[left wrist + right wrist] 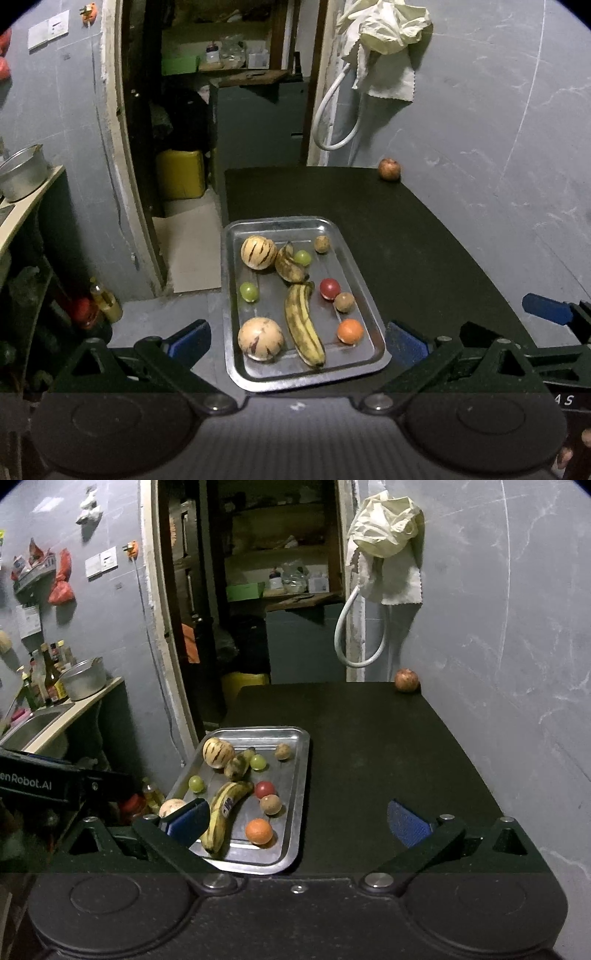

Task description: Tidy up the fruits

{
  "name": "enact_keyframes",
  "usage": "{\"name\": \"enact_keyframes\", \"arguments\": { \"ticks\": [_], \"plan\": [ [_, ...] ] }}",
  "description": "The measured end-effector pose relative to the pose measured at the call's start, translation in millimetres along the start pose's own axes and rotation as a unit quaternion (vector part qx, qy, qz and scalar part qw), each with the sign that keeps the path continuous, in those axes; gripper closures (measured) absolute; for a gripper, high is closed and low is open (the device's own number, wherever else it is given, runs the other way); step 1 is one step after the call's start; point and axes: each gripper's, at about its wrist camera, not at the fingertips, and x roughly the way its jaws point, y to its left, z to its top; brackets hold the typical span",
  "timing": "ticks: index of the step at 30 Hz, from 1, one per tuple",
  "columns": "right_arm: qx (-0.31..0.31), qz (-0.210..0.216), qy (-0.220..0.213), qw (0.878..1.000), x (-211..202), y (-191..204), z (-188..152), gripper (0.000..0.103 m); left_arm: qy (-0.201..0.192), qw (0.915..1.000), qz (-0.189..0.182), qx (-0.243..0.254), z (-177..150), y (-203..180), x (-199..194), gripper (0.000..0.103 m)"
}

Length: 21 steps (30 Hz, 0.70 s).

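Note:
A metal tray [280, 221] [258, 732] lies at the left edge of the dark table. It holds two pale striped melons [258, 253], two spotted bananas [304, 328], two green fruits [248, 291], a red fruit [329, 288], two brown fruits [344, 302] and an orange [350, 331] [259, 831]. A reddish apple [389, 169] [406, 680] sits alone at the table's far right corner. My left gripper [297, 341] hovers open over the tray's near end and holds nothing. My right gripper [299, 823] stands wide open just right of the tray, empty.
The dark table [369, 757] meets a grey wall on the right. Left of it are a doorway with shelves, a yellow canister [180, 173], and a counter with a metal pot [83, 679] and bottles. A cloth [388, 535] and a white hose hang on the wall.

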Motion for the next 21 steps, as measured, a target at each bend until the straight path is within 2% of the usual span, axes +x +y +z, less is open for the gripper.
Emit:
{"name": "enact_keyframes", "arguments": {
  "ticks": [4, 13, 21],
  "plan": [
    [-0.004, 0.015, 0.015, 1.0, -4, -9, -4, 0.001, 0.002, 0.9999, 0.013, -0.006, -9, -6, -6, 0.001],
    [-0.019, 0.042, 0.019, 0.999, -20, -21, -14, 0.001, 0.016, 0.9986, 0.046, -0.02, -35, -21, -22, 0.001],
    [-0.011, 0.043, 0.018, 0.999, -35, -33, -25, 0.001, 0.009, 0.9973, 0.066, -0.032, -54, -27, -40, 0.001]
  ]
}}
